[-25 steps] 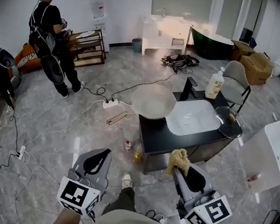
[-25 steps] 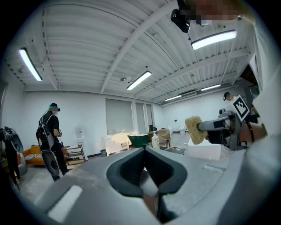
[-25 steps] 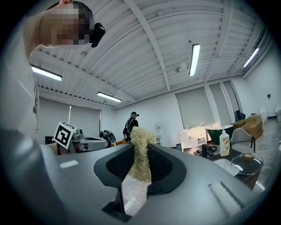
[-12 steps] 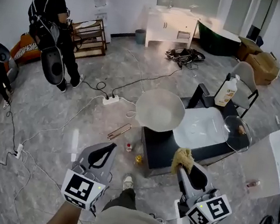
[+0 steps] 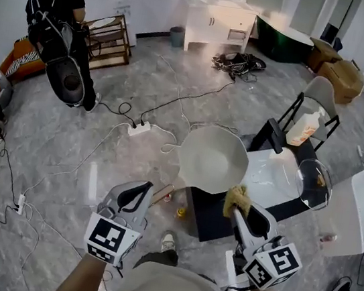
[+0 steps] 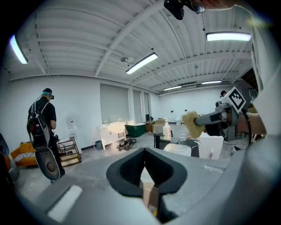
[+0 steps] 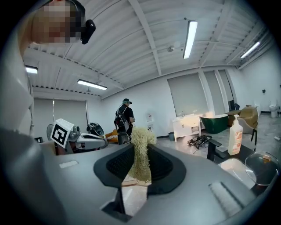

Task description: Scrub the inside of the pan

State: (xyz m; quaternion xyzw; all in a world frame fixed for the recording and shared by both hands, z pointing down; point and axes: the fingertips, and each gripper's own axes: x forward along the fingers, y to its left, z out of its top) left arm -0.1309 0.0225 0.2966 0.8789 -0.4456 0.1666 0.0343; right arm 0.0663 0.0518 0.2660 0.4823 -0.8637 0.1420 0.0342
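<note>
on the black counter [image 5: 209,214] sit a white basin [image 5: 268,178], a soap bottle [image 5: 304,130] at the far edge and a glass lid [image 5: 313,183] at the right end. left of the counter, a power strip [image 5: 139,128] lies on the floor.

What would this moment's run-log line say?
phase: pre-scrub | left gripper: shut, empty | right gripper: shut on yellow scrubber | pan: on dark counter, untouched

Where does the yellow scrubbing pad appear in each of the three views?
Head view: scrubbing pad lower centre-right, held by the right gripper.
Left gripper view: right of centre, mid height.
Right gripper view: centre, between the jaws.
Shared landmark: standing person in black.
</note>
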